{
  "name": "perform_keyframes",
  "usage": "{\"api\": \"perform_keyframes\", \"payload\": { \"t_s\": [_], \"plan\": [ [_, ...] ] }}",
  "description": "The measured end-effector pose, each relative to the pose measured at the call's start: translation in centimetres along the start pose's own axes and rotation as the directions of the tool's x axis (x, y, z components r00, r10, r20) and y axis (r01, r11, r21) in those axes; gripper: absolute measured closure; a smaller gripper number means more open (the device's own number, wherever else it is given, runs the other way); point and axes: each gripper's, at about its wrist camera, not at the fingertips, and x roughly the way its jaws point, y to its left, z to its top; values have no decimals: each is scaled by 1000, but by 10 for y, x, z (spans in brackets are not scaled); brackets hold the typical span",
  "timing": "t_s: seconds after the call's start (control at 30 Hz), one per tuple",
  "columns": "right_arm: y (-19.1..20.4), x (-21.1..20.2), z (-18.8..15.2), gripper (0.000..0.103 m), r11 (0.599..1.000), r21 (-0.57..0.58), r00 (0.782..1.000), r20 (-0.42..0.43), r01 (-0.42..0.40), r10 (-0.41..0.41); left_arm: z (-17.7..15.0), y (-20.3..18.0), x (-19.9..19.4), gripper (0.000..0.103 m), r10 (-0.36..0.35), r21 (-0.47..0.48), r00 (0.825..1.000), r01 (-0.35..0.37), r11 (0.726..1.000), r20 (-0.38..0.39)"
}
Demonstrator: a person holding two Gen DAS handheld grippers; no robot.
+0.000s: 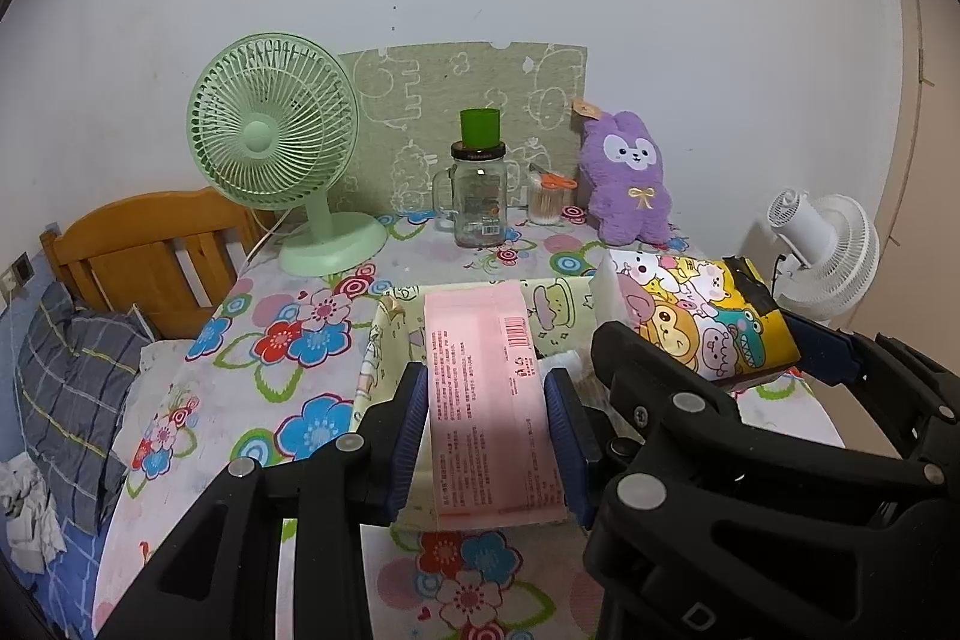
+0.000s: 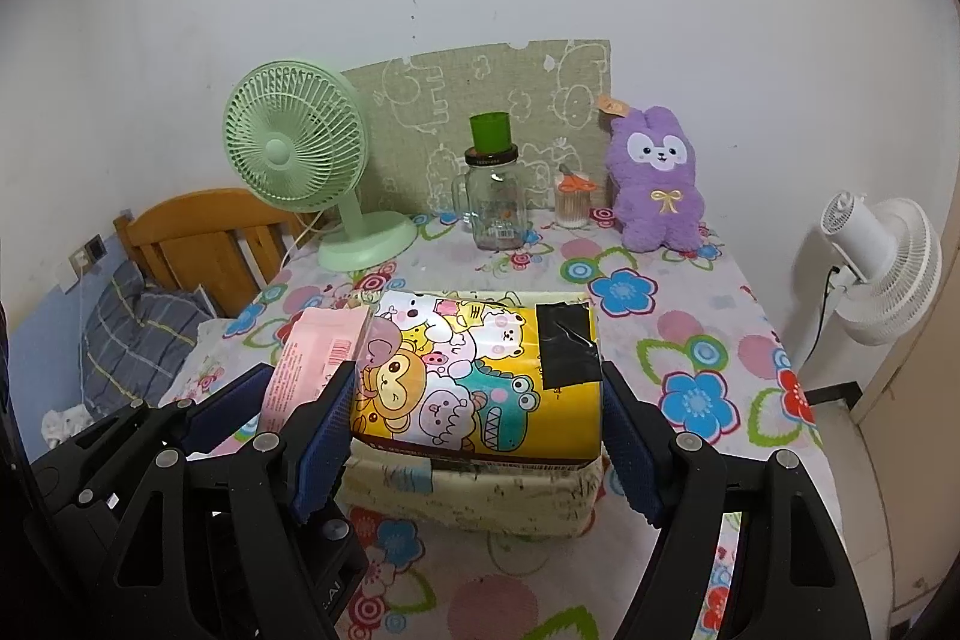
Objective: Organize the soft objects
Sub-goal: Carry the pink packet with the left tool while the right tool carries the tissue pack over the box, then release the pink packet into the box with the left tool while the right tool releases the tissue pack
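A pink tissue pack sits lengthwise between the blue pads of my left gripper, which is shut on it. It hangs over a pale cartoon-print fabric basket. To its right, my right gripper holds a yellow cartoon-print tissue pack. In the right wrist view that yellow pack fills the gap of my right gripper, pads pressed on both ends, just above the basket. The pink pack is close on its left. A purple plush rabbit stands at the table's back right.
On the flowered tablecloth at the back stand a green desk fan, a glass jar mug with a green cup on top and a small swab jar. A white floor fan is right of the table. A bed with a wooden headboard lies left.
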Motion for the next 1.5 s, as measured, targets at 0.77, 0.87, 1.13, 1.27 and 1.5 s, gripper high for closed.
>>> {"api": "perform_keyframes", "payload": {
  "t_s": [0.77, 0.87, 1.13, 1.27, 1.5],
  "plan": [
    [-9, 71, 15, 25, 999, 44, 998, -61, 8, -5, 15, 12, 70, 62, -7, 3, 998, 8, 1000, -67],
    [-9, 79, 14, 25, 999, 44, 997, -75, 8, -5, 13, 15, 80, 62, -10, -5, 996, 10, 1000, -87],
    [-9, 97, 11, 25, 999, 46, 994, -108, 4, 1, 9, 19, 95, 38, -16, -14, 992, 15, 1000, -121],
    [-7, 101, 10, 25, 999, 39, 994, -113, 4, 0, 8, 20, 96, 31, -16, -12, 992, 15, 1000, -128],
    [-7, 107, 10, 25, 999, 38, 993, -120, 9, -5, 4, 21, 97, 24, -3, -2, 991, 3, 1000, -135]
  ]
}}
